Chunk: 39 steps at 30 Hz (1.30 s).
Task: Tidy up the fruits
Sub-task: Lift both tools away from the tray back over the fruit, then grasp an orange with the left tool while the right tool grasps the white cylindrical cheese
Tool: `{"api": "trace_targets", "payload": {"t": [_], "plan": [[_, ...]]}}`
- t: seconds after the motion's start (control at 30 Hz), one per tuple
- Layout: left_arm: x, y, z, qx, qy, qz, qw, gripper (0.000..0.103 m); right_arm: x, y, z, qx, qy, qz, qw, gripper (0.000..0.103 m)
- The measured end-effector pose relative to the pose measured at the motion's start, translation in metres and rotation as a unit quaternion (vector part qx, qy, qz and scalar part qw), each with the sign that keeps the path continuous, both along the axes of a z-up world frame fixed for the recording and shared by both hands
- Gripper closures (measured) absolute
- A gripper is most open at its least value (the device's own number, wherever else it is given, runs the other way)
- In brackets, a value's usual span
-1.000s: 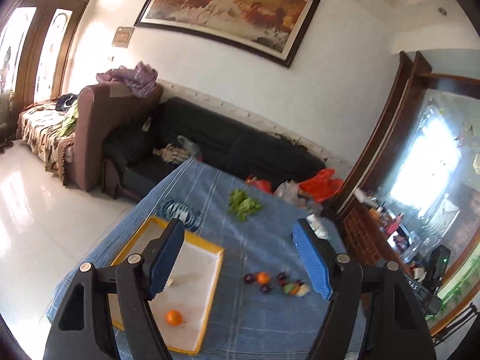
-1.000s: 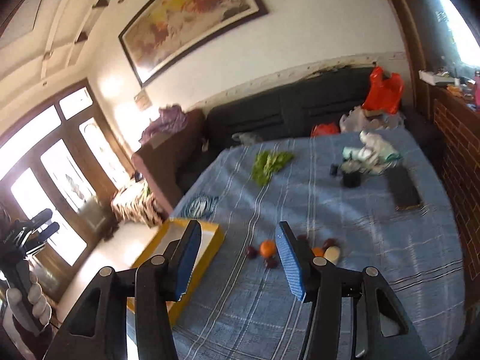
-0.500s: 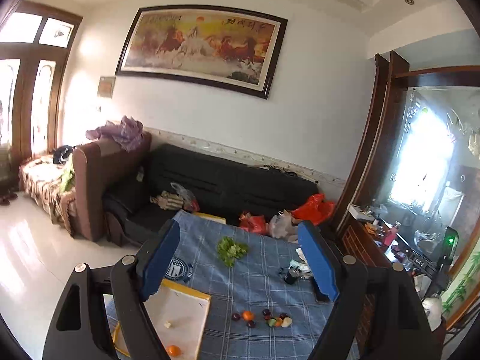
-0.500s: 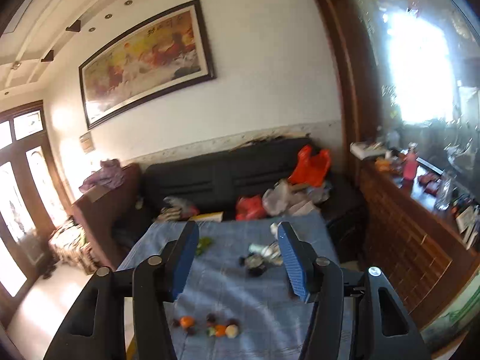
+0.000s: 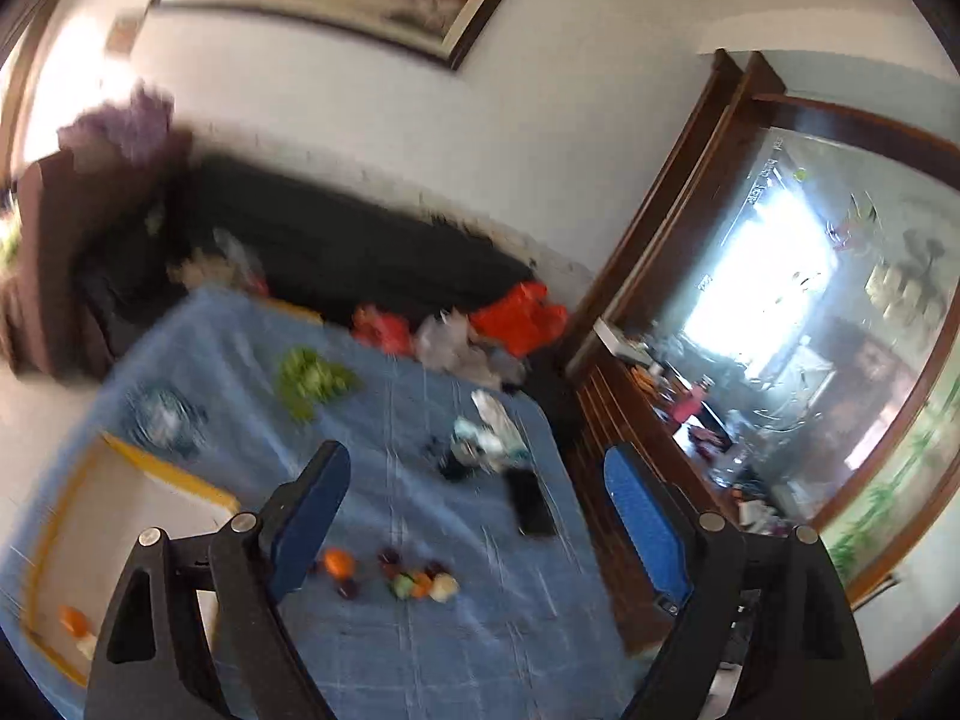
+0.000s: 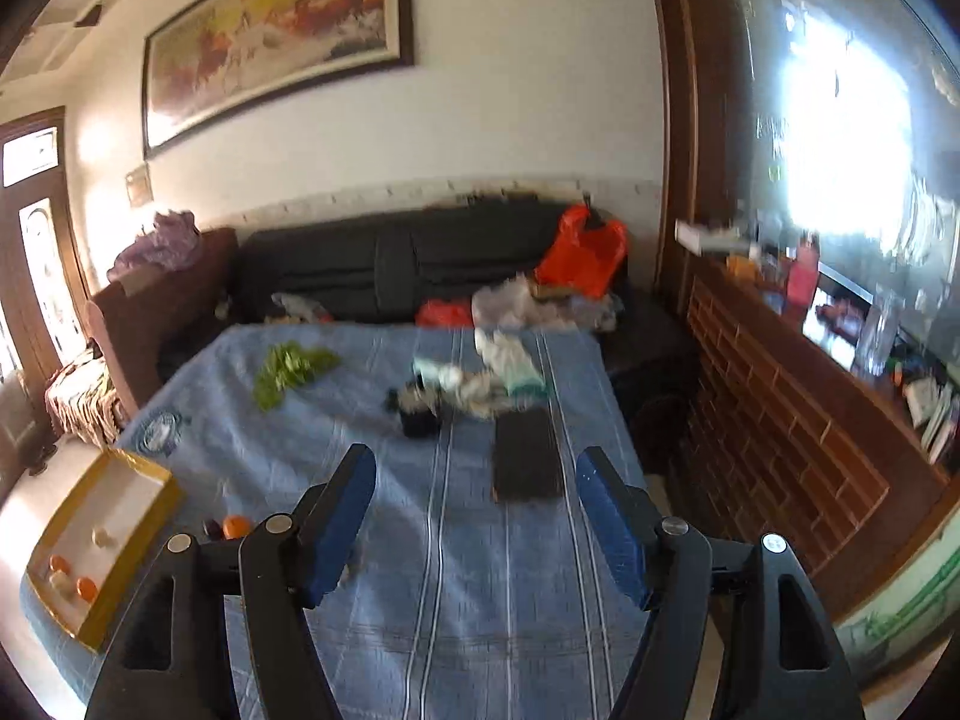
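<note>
A cluster of small fruits (image 5: 414,582) lies on the blue tablecloth (image 5: 420,648), with an orange (image 5: 337,561) at its left. A yellow-rimmed white tray (image 5: 174,474) at the left holds an orange (image 5: 73,620). My left gripper (image 5: 477,468) is open and empty, high above the fruits. In the right wrist view the tray (image 6: 147,510) holds oranges (image 6: 87,588) and pale pieces. An orange (image 6: 235,527) and a dark fruit show behind the left finger. My right gripper (image 6: 477,471) is open and empty above the table.
Green leaves (image 6: 288,369), a dark phone (image 6: 527,461), a black cup (image 6: 420,420) and crumpled bags (image 6: 504,366) lie on the far half of the table. A black sofa (image 6: 408,264) stands behind. A brick-faced counter (image 6: 780,420) runs along the right.
Both cameras have tilted back down toward the table after pointing up at the wall. The fruits and tray are nearer in view. Both grippers stay open.
</note>
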<state>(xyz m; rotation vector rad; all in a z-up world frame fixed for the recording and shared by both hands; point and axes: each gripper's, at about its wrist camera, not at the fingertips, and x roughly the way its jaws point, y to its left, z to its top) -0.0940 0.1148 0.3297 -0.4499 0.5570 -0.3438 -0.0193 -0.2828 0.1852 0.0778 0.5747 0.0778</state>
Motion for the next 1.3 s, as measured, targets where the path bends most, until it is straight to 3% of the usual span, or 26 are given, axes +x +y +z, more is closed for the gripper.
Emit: {"api": "trace_targets", "payload": {"t": [0.07, 0.27, 0.37, 0.43, 0.53, 0.8, 0.83, 0.87, 0.9, 0.93, 1.13, 1.23, 1.3], "plan": [[0.019, 0.016, -0.041, -0.017, 0.031, 0.009, 0.9993, 0.017, 0.008, -0.002, -0.016, 0.029, 0.032, 0.002, 0.999, 0.029], [0.056, 0.060, -0.159, 0.013, 0.131, 0.030, 0.9908, 0.017, 0.033, 0.047, -0.073, 0.062, 0.103, 0.040, 0.992, 0.029], [0.053, 0.082, -0.193, 0.001, 0.146, 0.017, 0.9892, 0.027, 0.056, 0.074, -0.110, 0.107, 0.142, 0.048, 0.983, 0.029], [0.050, 0.090, -0.204, 0.006, 0.144, 0.016, 0.9894, 0.030, 0.070, 0.092, -0.132, 0.118, 0.156, 0.042, 0.980, 0.031], [0.047, 0.088, -0.213, 0.033, 0.139, 0.016, 0.9896, 0.030, 0.089, 0.107, -0.161, 0.125, 0.180, 0.031, 0.975, 0.046], [0.063, 0.034, -0.238, 0.106, 0.155, -0.018, 0.9820, 0.030, 0.107, 0.116, -0.201, 0.122, 0.185, 0.031, 0.975, 0.046], [0.068, 0.027, -0.241, 0.108, 0.161, -0.022, 0.9808, 0.030, 0.107, 0.114, -0.202, 0.128, 0.175, 0.034, 0.976, 0.049], [0.076, 0.021, -0.245, 0.109, 0.168, -0.025, 0.9795, 0.030, 0.106, 0.111, -0.203, 0.138, 0.168, 0.041, 0.975, 0.061], [0.083, 0.015, -0.249, 0.113, 0.174, -0.029, 0.9779, 0.030, 0.106, 0.108, -0.204, 0.160, 0.163, 0.056, 0.972, 0.067], [0.093, 0.009, -0.254, 0.119, 0.183, -0.032, 0.9754, 0.030, 0.108, 0.108, -0.204, 0.164, 0.162, 0.057, 0.971, 0.069], [0.143, -0.028, -0.287, 0.172, 0.206, -0.047, 0.9622, 0.030, 0.101, 0.115, -0.200, 0.134, 0.146, 0.068, 0.978, 0.069], [0.160, -0.042, -0.304, 0.202, 0.212, -0.050, 0.9549, 0.030, 0.101, 0.116, -0.197, 0.142, 0.144, 0.074, 0.977, 0.069], [0.165, -0.052, -0.308, 0.249, 0.191, -0.042, 0.9485, 0.029, 0.101, 0.115, -0.197, 0.145, 0.145, 0.075, 0.976, 0.069]]}}
